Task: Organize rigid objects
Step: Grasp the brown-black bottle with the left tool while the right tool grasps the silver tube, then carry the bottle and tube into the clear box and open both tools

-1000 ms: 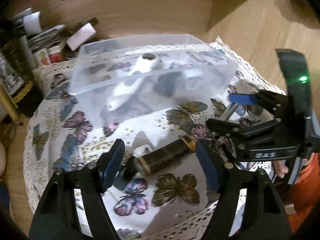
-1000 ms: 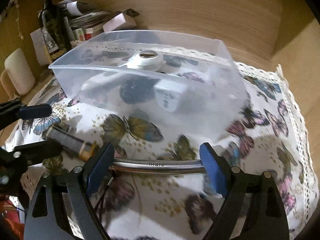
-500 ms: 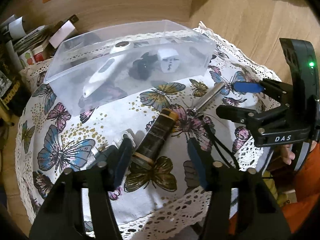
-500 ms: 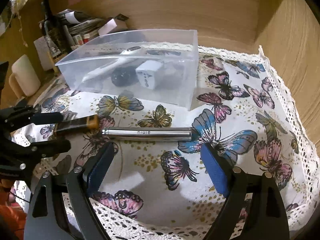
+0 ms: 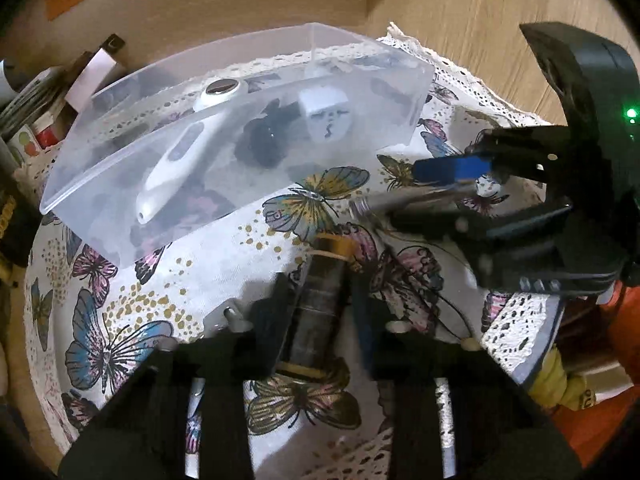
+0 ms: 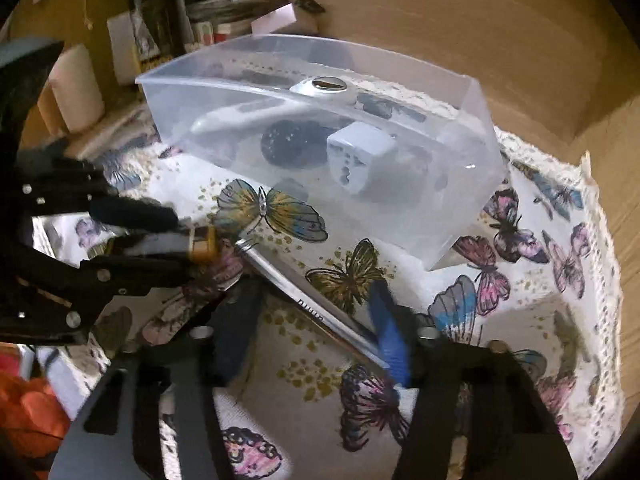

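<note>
L gripper [image 5: 320, 312]: fingers closed down on both sides of the dark tube [image 5: 320, 308], which lies lengthwise between them on the cloth [image 5: 224, 264], gold-band end pointing toward the bin; pads look to be touching its sides, so clamped on it. In the R wrist view the L gripper [image 6: 160, 236] enters from the left w/ the tube [image 6: 188, 242] between its fingers, gold cap sticking out past the tips. R gripper [image 6: 316, 320]: fingers partly apart, straddling the metal rod [image 6: 316, 304], which lies diagonally across the gap; near end touches or sits just under the blue pad [image 6: 390, 336], far end not touching the dark pad on the other side, so not clamped. Rod's far tip is just beside the tube cap. In the L wrist view the R gripper [image 5: 436, 196] comes in from the right, rod [image 5: 408, 198] between its fingers. Beyond both: clear bin [image 5: 120, 184] on the cloth, upright, open top. Inside: white handheld device [image 5: 180, 152] leaning on the rim, black round item [image 5: 264, 136], white adapter [image 5: 326, 116]. Behind the bin, against the wood wall [image 6: 440, 12]: bottle [image 6: 154, 20], boxes, mug [image 6: 76, 88]; details too blurred to tell.
</note>
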{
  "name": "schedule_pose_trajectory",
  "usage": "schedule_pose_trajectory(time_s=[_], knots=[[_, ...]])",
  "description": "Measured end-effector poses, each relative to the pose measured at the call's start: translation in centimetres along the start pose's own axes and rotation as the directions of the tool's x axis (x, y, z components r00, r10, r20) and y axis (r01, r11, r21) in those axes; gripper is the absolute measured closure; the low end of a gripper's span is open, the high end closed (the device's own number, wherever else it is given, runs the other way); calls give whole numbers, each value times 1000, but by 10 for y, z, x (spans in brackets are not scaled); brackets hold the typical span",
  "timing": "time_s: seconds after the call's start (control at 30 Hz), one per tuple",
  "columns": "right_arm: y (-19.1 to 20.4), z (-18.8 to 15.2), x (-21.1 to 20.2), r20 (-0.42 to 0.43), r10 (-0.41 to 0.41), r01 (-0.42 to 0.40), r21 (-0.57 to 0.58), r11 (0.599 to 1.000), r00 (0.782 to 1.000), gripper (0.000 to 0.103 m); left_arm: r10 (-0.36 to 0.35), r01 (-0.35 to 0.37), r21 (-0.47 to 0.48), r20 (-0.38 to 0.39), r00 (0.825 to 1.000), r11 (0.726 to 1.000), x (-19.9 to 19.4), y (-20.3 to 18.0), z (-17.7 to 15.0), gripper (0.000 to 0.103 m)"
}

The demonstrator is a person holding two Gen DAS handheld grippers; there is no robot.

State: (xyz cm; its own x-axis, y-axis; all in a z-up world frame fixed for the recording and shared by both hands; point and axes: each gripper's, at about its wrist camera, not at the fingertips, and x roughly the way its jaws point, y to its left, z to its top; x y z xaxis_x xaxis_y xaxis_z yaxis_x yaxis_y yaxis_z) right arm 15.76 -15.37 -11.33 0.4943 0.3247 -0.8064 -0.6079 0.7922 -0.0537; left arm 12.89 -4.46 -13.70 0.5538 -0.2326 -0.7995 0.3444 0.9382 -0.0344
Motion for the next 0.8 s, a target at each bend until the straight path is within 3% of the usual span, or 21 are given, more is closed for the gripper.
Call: schedule_pose_trajectory(time_s=[0.03, 0.1, 0.3, 0.4, 0.6, 0.8], knots=[[-1, -1, 0, 1, -1, 1, 11, 1000, 1000, 81, -1, 1, -10, 5, 1000, 1000, -1, 2, 0, 80], [-5, -3, -3, 6, 9, -10, 56, 998, 1000, 89, 3, -3, -26, 9, 1000, 1000, -2, 4, -2, 80], [-2, -13, -15, 48, 16, -22, 126, 992, 999, 89, 25, -20, -68, 71, 997, 997, -19, 7, -4, 80], [2, -12, -34, 114, 9, -24, 137, 990, 993, 89, 39, -28, -90, 123, 992, 996, -35, 11, -2, 80], [4, 1, -73, 256, -19, -21, 153, 988, 966, 89, 80, -48, -136, 241, 967, 990, -72, 20, 7, 80], [-2, 30, -103, 377, -55, -14, 177, 984, 925, 89, 130, -69, -185, 340, 932, 980, -106, 39, 23, 80]])
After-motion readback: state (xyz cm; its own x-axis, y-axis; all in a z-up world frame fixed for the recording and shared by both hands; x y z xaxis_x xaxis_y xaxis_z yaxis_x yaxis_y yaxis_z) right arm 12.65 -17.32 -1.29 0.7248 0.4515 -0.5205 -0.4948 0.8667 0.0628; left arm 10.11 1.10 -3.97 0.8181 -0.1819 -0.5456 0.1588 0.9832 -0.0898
